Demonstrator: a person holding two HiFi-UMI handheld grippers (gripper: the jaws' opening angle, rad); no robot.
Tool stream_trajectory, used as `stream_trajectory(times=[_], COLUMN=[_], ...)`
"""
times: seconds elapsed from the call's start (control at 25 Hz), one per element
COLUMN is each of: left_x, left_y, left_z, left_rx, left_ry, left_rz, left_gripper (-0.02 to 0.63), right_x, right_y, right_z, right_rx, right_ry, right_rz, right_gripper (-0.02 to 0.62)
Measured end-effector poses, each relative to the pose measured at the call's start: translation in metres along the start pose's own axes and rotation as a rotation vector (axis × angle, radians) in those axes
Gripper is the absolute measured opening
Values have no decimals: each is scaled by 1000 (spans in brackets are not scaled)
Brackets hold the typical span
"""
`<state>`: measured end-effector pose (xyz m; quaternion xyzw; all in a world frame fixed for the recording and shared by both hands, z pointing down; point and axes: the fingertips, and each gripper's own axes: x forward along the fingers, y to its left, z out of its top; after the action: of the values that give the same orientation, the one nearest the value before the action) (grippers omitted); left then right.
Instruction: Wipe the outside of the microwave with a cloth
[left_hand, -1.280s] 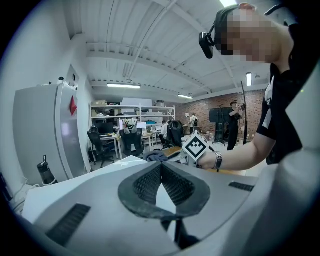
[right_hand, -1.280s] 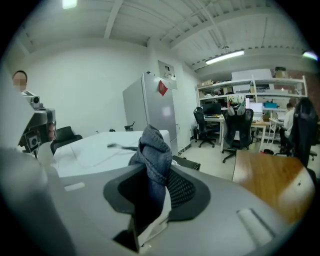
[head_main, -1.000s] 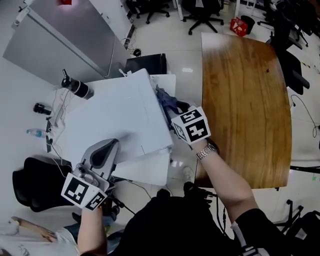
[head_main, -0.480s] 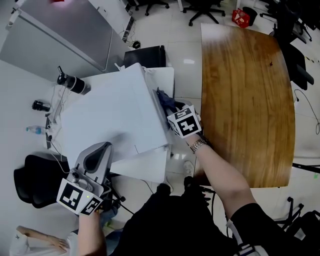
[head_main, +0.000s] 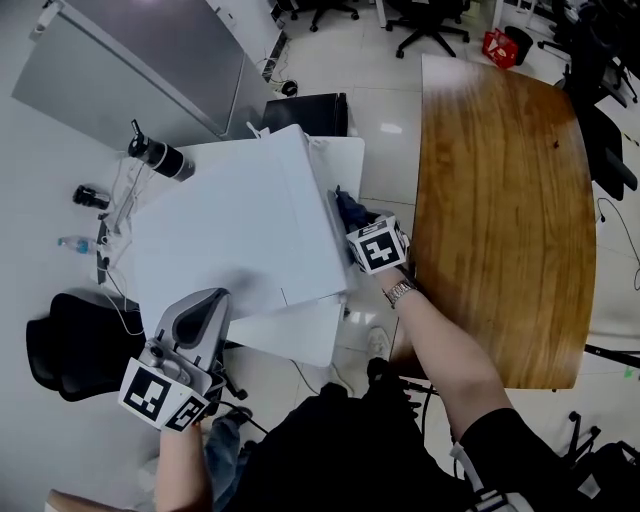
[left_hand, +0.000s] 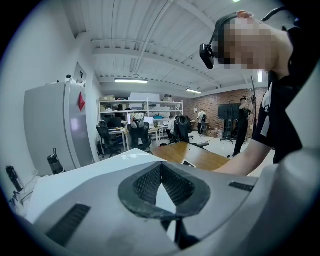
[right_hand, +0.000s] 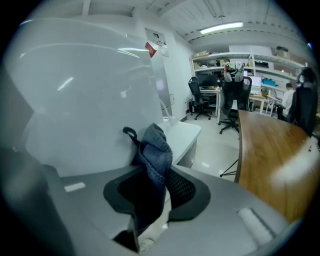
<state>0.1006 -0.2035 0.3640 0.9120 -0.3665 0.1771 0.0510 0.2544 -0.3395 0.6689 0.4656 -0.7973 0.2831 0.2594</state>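
Two grippers, one working. Right gripper (right_hand: 155, 185) clamped on bunched blue cloth (right_hand: 156, 145), pressed against microwave (head_main: 235, 225) right side wall; wall just to its left, long axis running away ahead. Pointed downward, forearm extended alongside. Left gripper (left_hand: 161, 172) pinched closed, empty, hovering at top's near edge. Nearer to wall: right.

No writing is legible, not even on the red diamond sticker (left_hand: 81, 101) on the cabinet (left_hand: 50, 125).

Cloth (head_main: 349, 207): head view shows one dark corner; remainder behind right gripper (right_hand: 156, 172). Microwave (head_main: 240, 230): right wall nearly edge-on from above. Wooden table (right_hand: 262, 137): near end blurred in right gripper view.
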Motion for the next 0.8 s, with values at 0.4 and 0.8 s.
stream_trajectory(times=[0.4,0.8], left_x=[-34,-86], left_y=[2,-3], left_z=[-11,-31], left_rx=[-29,-14], left_ry=[-33,-102], left_rz=[37,3], left_gripper=[5,5], right_x=[-41,-153], right_y=[-12,18], right_z=[14,37], right_rx=[-17,-51], right_ry=[-56,-238], right_rz=[-83,-211], right_gripper=[106,106])
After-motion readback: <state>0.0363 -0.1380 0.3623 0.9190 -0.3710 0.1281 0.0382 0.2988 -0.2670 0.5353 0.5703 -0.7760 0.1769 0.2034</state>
